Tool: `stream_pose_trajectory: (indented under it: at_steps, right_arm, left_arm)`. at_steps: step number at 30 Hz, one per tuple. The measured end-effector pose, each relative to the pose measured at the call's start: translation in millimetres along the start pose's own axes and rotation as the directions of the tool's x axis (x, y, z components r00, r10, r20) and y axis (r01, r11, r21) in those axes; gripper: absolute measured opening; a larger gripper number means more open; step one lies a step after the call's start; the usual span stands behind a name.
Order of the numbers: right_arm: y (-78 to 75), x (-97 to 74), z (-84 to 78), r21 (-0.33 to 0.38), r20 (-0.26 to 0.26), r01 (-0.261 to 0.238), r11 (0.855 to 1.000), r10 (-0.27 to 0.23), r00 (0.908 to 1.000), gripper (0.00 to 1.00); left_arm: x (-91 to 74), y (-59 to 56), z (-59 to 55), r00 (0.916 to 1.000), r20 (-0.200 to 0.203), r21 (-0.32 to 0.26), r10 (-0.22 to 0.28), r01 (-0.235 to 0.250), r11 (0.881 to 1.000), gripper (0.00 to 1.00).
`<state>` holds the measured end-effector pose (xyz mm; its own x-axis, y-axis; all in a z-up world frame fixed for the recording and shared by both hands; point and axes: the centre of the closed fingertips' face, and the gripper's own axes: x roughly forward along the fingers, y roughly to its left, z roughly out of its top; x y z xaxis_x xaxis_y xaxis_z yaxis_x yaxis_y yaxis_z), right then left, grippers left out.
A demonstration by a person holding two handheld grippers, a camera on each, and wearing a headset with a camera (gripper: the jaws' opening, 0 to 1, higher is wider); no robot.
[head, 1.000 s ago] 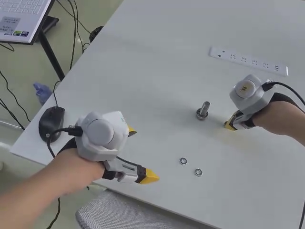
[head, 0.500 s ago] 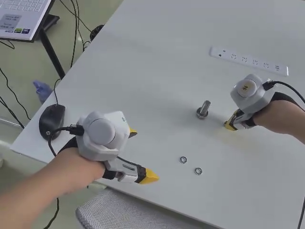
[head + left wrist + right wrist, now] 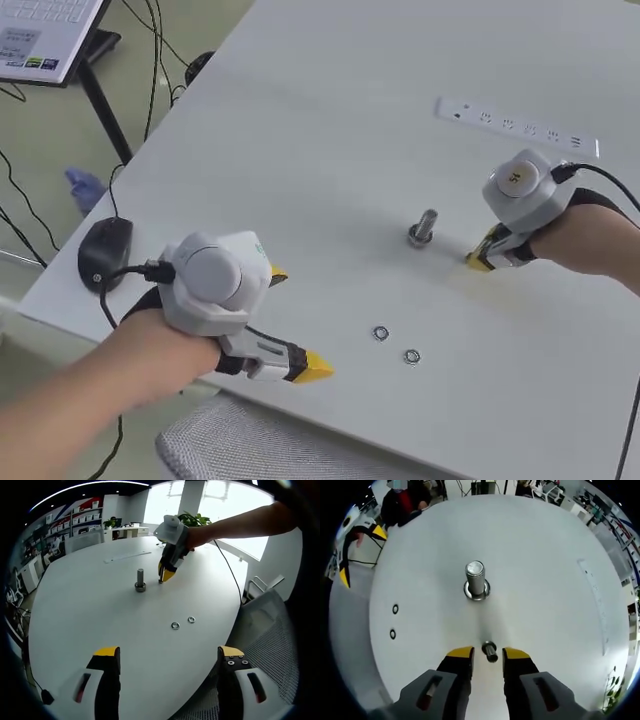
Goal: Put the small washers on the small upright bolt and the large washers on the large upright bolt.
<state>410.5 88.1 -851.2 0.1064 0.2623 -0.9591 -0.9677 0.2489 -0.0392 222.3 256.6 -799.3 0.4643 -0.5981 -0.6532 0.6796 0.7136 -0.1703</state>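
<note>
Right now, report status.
Left claw open, empty. Right claw flanks small bolt, grip unclear. Two washers loose on table. Nothing blocking.

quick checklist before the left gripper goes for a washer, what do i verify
1. Left gripper open for a pickup: ok, the jaws stand wide apart.
2. Washers free to take: ok, the left washer and the right washer lie flat on the table, apart from each other.
3. Washer size known: cannot tell, both are too small to sort.
4. Large bolt upright and bare: ok.
5. Small bolt standing free: cannot tell; it sits between the jaw tips of the right gripper, and contact is unclear.
6. Way to the large bolt clear: probably not ok, the right gripper is close beside it.
</note>
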Motion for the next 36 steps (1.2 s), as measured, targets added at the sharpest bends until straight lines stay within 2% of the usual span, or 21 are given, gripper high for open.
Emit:
stream_pose_trajectory:
  at_steps: [10, 22, 30, 36]
  right_arm:
    - [-0.3, -16.3, 6.0, -0.006, 0.013, 0.009, 1.000, -0.009, 0.9999, 0.30]
    - [0.2, -35.3, 16.3, -0.030, 0.020, 0.028, 0.999, -0.027, 0.9994, 0.31]
    - [11.7, -46.0, 22.9, -0.036, 0.041, 0.038, 0.999, -0.036, 0.9985, 0.31]
    - [26.6, -54.0, 26.7, -0.045, 0.062, 0.034, 0.998, -0.032, 0.9976, 0.30]
  left_arm:
    - [-2.2, 3.8, 6.9, 0.9997, 0.017, 0.036, 0.017, -0.018, 0.999, 0.87]
    - [-7.6, 3.4, 6.4, 0.9998, 0.003, 0.084, 0.021, -0.021, 0.996, 0.91]
    - [-9.1, 7.8, 2.7, 0.9994, -0.014, 0.095, 0.033, -0.031, 0.995, 0.90]
    - [-8.5, 6.3, 2.2, 0.9991, -0.030, 0.115, 0.030, -0.027, 0.993, 0.89]
